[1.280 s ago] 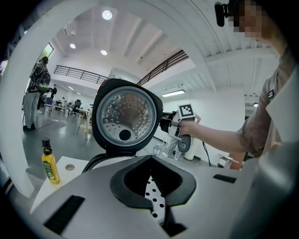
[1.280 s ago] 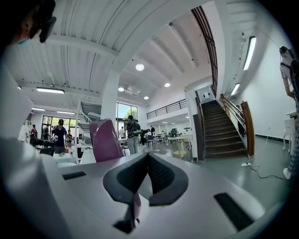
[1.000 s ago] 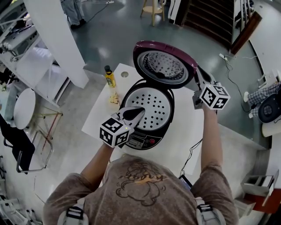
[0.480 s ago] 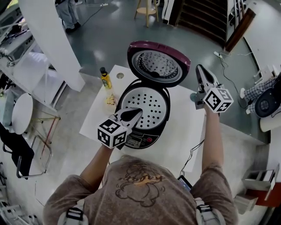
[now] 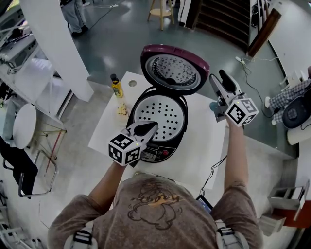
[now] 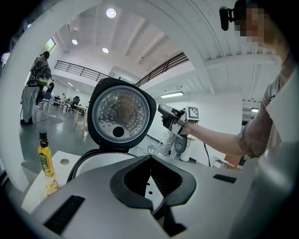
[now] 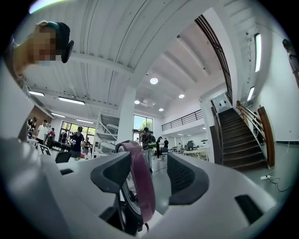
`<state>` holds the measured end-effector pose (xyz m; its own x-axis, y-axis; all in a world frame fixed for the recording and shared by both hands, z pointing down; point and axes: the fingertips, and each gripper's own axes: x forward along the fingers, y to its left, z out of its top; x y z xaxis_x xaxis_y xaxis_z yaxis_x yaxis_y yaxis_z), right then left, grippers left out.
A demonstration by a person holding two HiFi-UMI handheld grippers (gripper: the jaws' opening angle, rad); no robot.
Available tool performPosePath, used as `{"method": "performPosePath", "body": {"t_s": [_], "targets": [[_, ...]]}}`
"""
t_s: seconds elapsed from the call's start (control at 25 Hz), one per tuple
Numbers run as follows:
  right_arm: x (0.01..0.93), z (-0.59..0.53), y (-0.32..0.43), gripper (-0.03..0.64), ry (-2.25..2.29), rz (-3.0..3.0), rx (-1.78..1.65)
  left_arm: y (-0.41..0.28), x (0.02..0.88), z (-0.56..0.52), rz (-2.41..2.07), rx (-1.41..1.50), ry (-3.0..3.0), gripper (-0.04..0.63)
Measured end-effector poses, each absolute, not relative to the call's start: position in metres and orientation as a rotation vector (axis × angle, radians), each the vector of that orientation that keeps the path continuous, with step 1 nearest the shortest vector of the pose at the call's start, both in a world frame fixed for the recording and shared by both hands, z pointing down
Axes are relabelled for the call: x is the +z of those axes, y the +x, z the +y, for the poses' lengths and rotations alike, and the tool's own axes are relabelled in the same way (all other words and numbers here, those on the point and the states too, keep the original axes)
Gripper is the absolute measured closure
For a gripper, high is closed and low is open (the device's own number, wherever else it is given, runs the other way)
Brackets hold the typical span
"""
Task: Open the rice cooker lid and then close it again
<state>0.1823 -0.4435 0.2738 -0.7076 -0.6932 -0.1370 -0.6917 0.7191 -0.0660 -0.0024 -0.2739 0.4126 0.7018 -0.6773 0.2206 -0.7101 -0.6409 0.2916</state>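
The rice cooker (image 5: 159, 151) stands on a white table (image 5: 204, 155). Its maroon lid (image 5: 172, 68) is raised upright and shows its dimpled metal inside (image 6: 120, 112). A perforated steam plate (image 5: 160, 114) fills the pot's mouth. My left gripper (image 5: 151, 126) is shut and empty, low over the cooker's front rim (image 6: 150, 161). My right gripper (image 5: 219, 80) hovers at the lid's right edge. Its jaws are opening. In the right gripper view the lid's rim (image 7: 140, 177) shows edge-on between them, near the left pad, and neither pad presses on it.
A yellow bottle (image 5: 116, 86) and a small crumpled scrap (image 5: 121, 109) sit on the table's far left corner. A power cable (image 5: 211, 170) runs off the near right side. A white pillar (image 5: 63, 44) rises at the left, and a stool (image 5: 163, 9) stands beyond the table.
The right gripper, shut against the lid's right edge a second ago, has drawn slightly right and up, and its jaws have parted. The lid stays upright. The left gripper has not moved.
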Motion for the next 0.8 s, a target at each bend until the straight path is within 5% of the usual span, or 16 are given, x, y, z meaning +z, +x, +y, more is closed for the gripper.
{"method": "performPosePath", "body": {"t_s": [0.36, 0.8], "targets": [[0.273, -0.439, 0.154, 0.248, -1.014, 2.851, 0.009, -0.009, 0.412, -0.266, -1.097, 0.138, 2.547, 0.575], [0.283, -0.439, 0.120, 0.238, -0.951, 2.977, 0.035, -0.021, 0.409, -0.255, -1.126, 0.113, 2.529, 0.575]]}}
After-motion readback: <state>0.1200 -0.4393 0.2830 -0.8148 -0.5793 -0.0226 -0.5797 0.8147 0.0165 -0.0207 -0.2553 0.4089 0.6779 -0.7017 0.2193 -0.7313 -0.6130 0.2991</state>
